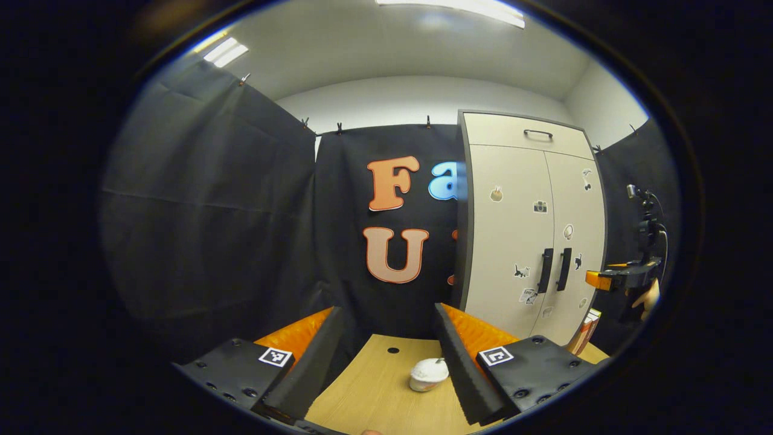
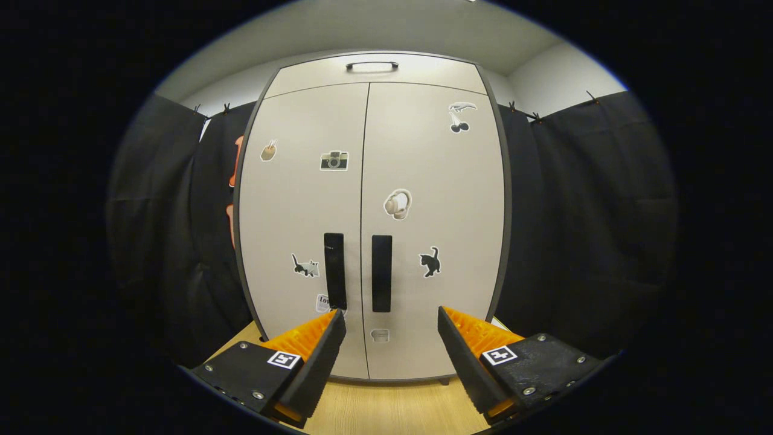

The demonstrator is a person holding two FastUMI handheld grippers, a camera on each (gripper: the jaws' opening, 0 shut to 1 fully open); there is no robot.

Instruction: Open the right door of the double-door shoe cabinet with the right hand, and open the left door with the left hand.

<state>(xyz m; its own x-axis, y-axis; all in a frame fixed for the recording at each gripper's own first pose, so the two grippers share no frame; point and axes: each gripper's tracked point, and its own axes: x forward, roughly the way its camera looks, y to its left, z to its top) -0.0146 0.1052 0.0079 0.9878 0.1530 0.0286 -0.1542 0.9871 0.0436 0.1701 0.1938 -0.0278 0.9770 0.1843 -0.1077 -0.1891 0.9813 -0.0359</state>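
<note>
The beige shoe cabinet (image 2: 416, 181) stands straight ahead in the right gripper view, both doors closed. Its right door handle (image 2: 381, 273) and left door handle (image 2: 335, 270) are dark vertical bars either side of the centre seam. My right gripper (image 2: 391, 323) is open just short of the doors, low, roughly below the right handle. In the left gripper view the cabinet (image 1: 513, 241) stands off to the right with its handles (image 1: 554, 269) side by side. My left gripper (image 1: 389, 317) is open, far from the cabinet, pointing at the cloth wall. The right gripper (image 1: 607, 279) shows at the far right, held by a hand.
A wooden table (image 1: 374, 393) lies below my left gripper, with a small white lidded cup (image 1: 429, 374) on it between the fingers. A box (image 1: 584, 331) leans by the cabinet's foot. The cabinet has a top drawer with a handle (image 2: 371, 64). Black cloth walls stand on both sides.
</note>
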